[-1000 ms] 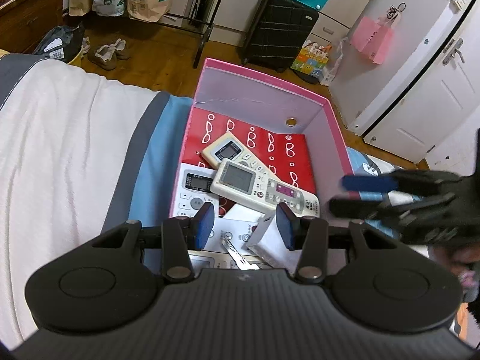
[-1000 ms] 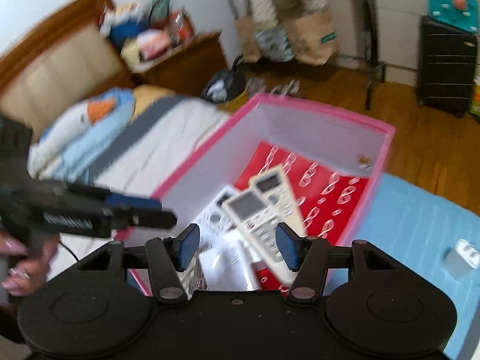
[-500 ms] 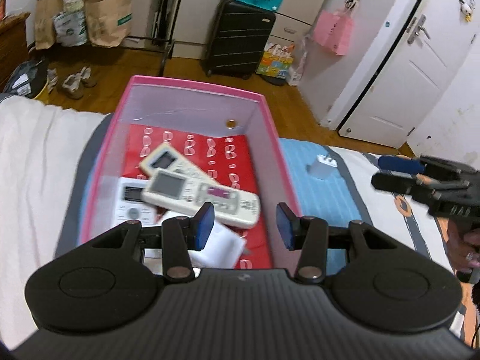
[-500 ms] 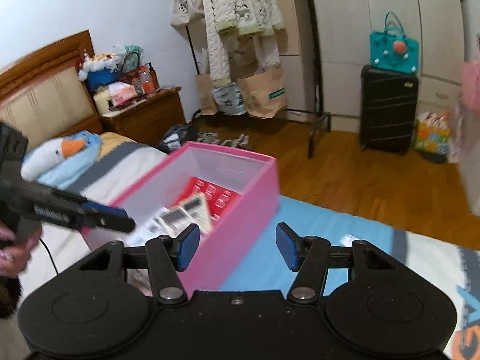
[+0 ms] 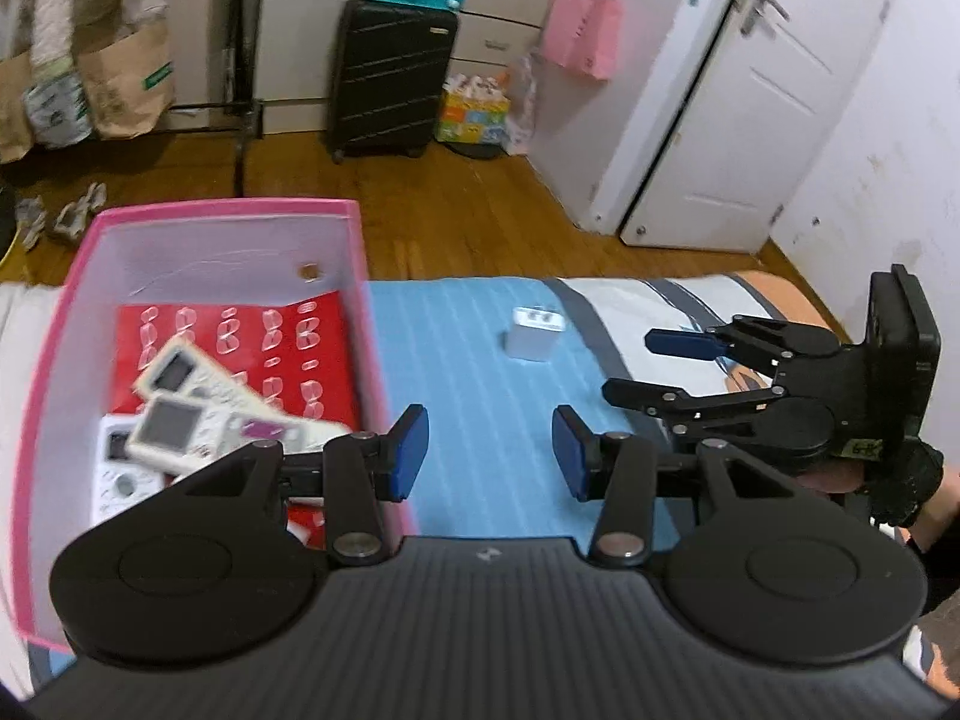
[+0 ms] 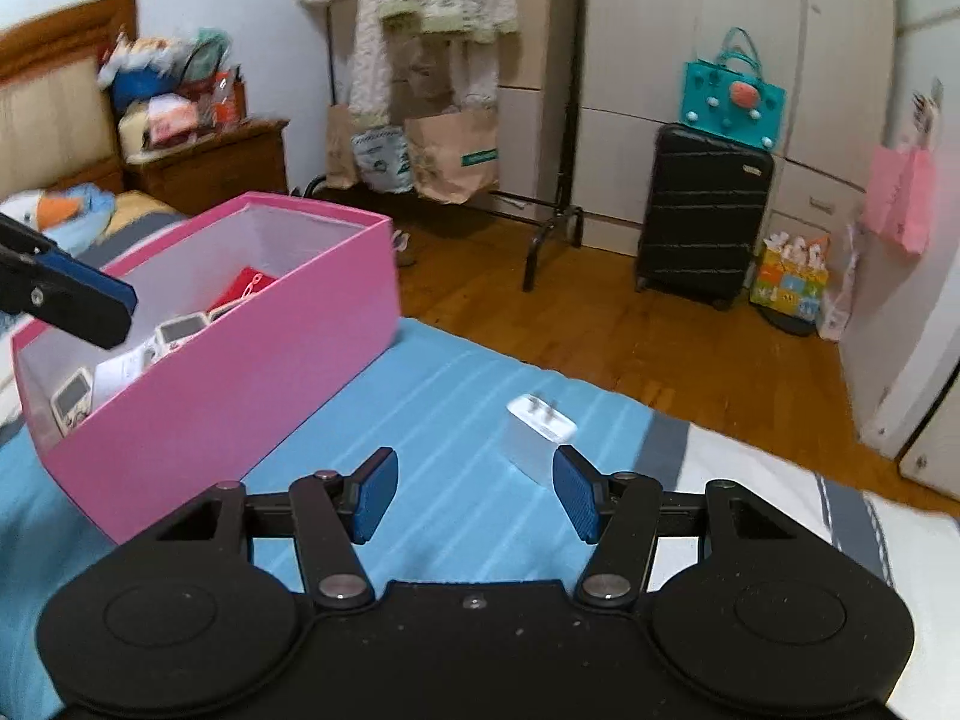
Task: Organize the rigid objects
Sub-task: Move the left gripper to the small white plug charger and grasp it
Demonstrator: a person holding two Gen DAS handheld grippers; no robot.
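Two claws hang over the bed, both spread with nothing between their pads. The left claw (image 5: 490,461) sits above the blue striped bedcover (image 5: 468,360), its left finger overlapping the pink box's (image 5: 360,276) near wall. The right claw (image 6: 474,495) points at the same blue cover, and the white plug charger (image 6: 537,429) lies on the cover just beyond its right pad, prongs up. The charger is clear of the box, with open bedcover between them. Inside the box, several white remotes (image 5: 198,420) lie piled on a red patterned sheet, somewhat blurred. Beyond the bed are a wooden floor, a black suitcase (image 6: 702,216), and a clothes rack (image 6: 552,222).
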